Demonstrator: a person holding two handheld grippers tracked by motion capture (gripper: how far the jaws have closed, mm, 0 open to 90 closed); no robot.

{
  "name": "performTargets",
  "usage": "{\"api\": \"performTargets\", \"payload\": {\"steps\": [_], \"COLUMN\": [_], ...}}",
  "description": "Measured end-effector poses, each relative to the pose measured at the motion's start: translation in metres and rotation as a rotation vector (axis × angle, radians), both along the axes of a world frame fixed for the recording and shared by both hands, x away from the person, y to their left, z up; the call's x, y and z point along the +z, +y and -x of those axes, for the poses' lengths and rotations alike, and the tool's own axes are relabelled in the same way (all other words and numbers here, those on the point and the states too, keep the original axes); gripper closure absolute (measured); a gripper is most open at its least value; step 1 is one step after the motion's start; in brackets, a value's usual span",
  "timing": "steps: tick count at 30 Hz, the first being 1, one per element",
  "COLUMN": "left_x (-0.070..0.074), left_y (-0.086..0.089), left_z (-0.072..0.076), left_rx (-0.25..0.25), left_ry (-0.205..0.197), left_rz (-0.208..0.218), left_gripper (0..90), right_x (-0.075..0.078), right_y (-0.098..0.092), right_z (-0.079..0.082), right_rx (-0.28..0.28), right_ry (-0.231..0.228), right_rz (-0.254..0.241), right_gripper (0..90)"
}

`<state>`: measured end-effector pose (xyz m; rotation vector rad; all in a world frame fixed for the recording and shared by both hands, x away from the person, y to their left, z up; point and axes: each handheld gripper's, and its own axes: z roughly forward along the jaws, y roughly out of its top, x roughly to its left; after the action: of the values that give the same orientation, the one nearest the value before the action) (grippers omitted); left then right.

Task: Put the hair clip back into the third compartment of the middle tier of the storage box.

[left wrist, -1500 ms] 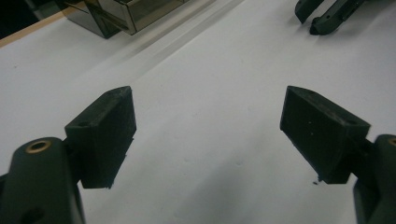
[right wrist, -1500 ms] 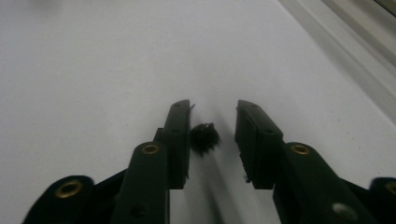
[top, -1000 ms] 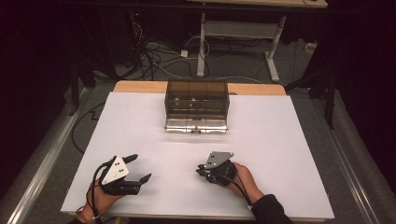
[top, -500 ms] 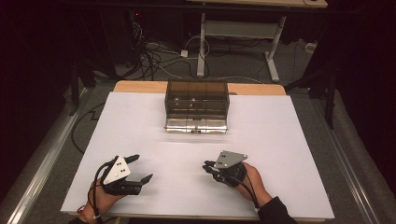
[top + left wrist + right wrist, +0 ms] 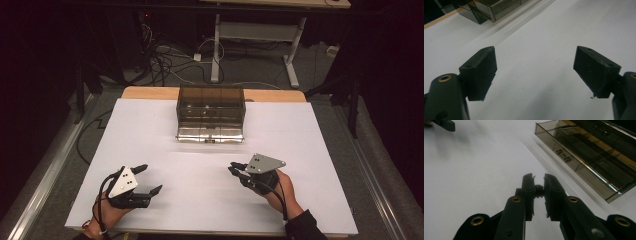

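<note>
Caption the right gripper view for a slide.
Right gripper shut on a small dark part, near the smoked plastic drawer box.

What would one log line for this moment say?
left gripper: jaws open, empty | right gripper: jaws shut on small dark piece | drawer box: drawer open

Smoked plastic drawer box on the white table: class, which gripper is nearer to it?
Right. The right gripper sits just in front of the drawer box, slightly right; the left gripper lies farther back toward the near-left.

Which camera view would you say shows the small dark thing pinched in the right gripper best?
The right gripper view: the small dark thing sits between the shut right gripper. The high view shows that gripper too small to tell.
</note>
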<state>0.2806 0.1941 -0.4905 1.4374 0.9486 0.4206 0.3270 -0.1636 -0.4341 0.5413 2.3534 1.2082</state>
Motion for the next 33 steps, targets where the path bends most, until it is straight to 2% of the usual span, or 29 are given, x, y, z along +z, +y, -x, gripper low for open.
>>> {"api": "performTargets", "payload": {"steps": [6,12,19,24,29,31,33], "left_x": [0.0,0.0,-0.001,-0.004,-0.004,-0.004,-0.004], "left_y": [-0.001,0.005,0.003,0.0,0.003,0.003,0.003], "left_z": [0.0,-0.002,-0.003,-0.005,-0.006,-0.005,-0.005], "left_rx": [0.001,-0.004,0.006,0.019,0.014,0.016,0.016], "left_ry": [0.001,-0.001,-0.001,0.002,-0.005,-0.006,-0.007], "left_rz": [0.004,-0.036,-0.021,0.011,-0.007,0.0,0.004], "left_gripper": [18.3,18.3,18.3,18.3,18.3,18.3,18.3], "right_x": [0.006,0.006,0.01,0.016,0.021,0.025,0.029], "right_y": [-0.009,-0.017,-0.025,-0.028,-0.025,-0.023,-0.017], "right_z": [-0.002,-0.009,-0.02,-0.034,-0.045,-0.051,-0.058], "right_rx": [-0.029,-0.078,-0.112,-0.146,-0.162,-0.167,-0.17], "right_ry": [-0.014,-0.028,-0.029,-0.028,-0.033,-0.028,-0.038], "right_rz": [-0.017,-0.026,-0.047,-0.066,-0.057,-0.062,-0.042], "right_gripper": [79.2,79.2,79.2,79.1,79.1,79.1,79.1]}}
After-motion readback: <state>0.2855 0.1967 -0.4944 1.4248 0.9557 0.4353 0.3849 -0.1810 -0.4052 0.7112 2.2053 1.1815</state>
